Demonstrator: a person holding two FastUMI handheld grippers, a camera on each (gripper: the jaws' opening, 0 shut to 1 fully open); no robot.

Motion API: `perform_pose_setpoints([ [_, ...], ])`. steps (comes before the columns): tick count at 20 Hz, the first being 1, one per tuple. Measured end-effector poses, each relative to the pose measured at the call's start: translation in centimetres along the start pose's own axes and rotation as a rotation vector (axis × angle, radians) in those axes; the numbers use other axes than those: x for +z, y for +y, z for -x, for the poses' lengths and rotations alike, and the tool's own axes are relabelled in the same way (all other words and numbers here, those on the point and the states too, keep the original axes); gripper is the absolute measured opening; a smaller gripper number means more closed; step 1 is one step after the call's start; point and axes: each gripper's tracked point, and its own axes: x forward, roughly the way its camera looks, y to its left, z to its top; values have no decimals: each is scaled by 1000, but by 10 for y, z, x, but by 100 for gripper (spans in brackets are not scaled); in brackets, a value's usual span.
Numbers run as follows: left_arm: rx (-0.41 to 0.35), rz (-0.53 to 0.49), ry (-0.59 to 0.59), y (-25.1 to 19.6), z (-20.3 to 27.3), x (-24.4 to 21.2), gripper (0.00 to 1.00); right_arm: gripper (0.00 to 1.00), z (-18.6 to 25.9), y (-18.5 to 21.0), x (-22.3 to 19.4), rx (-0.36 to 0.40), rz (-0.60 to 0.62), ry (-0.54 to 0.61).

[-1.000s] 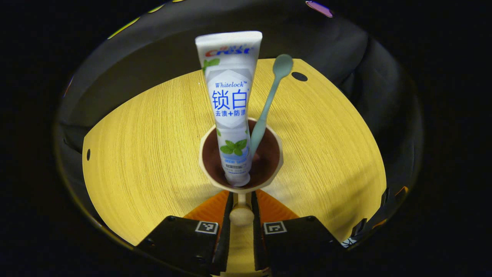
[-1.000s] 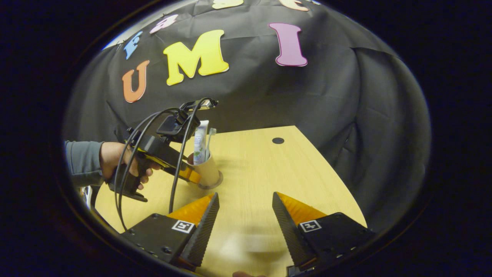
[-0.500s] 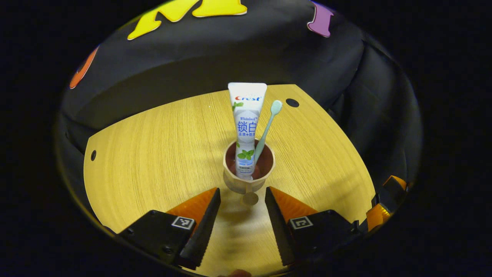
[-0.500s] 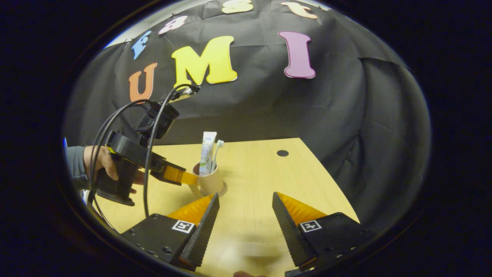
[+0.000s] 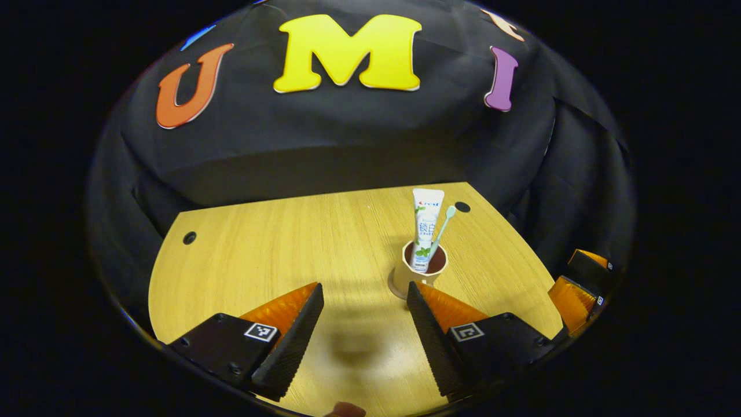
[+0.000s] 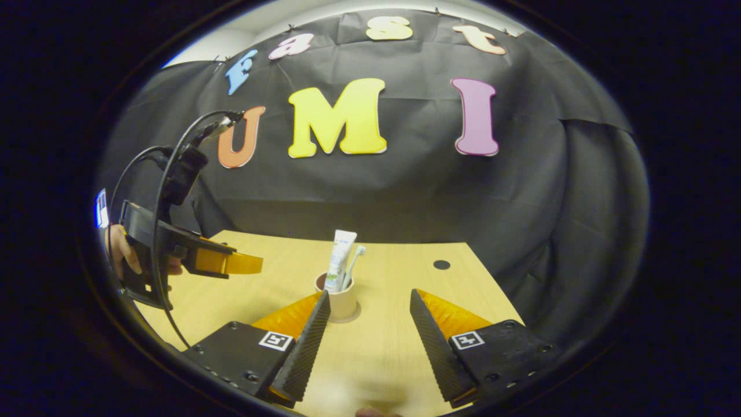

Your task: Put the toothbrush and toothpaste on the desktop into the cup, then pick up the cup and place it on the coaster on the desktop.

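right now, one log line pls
cup on coaster | toothpaste, toothbrush inside | left gripper open | right gripper open

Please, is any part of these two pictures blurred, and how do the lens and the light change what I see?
Left gripper view: the cup and toothpaste are sharp, the desktop edge bows from the fisheye, and a soft shadow lies between the fingers. Right gripper view: the near desktop is smeared and pale.

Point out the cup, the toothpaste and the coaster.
cup (image 5: 405, 277): left gripper view, on its outer wall.
toothpaste (image 5: 426, 217): left gripper view, on the upper tube.
coaster (image 6: 352, 317): right gripper view, on the rim showing beneath the cup.
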Motion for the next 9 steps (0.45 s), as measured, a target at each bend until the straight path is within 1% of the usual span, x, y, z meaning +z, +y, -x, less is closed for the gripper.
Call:
perform_pose_setpoints([
  [1, 18, 1, -43, 8, 8, 3, 100, 83, 2, 7, 8, 11, 18, -35],
  [2, 37, 4, -85, 18, 18, 8, 92, 84, 2, 14, 16, 19, 41, -62],
  [3, 51, 11, -127, 27, 32, 13, 92, 84, 2, 20, 21, 26, 62, -84],
  [4, 72, 18, -171, 36, 46, 19, 98, 82, 2, 26, 26, 37, 76, -102],
  [7, 131, 38, -280, 64, 82, 32, 98, 84, 6, 45, 42, 64, 96, -155],
  [8, 151, 46, -310, 73, 91, 33, 98, 87, 6, 49, 47, 73, 101, -172],
  [9, 165, 52, -339, 79, 99, 34, 98, 86, 7, 53, 51, 80, 105, -185],
])
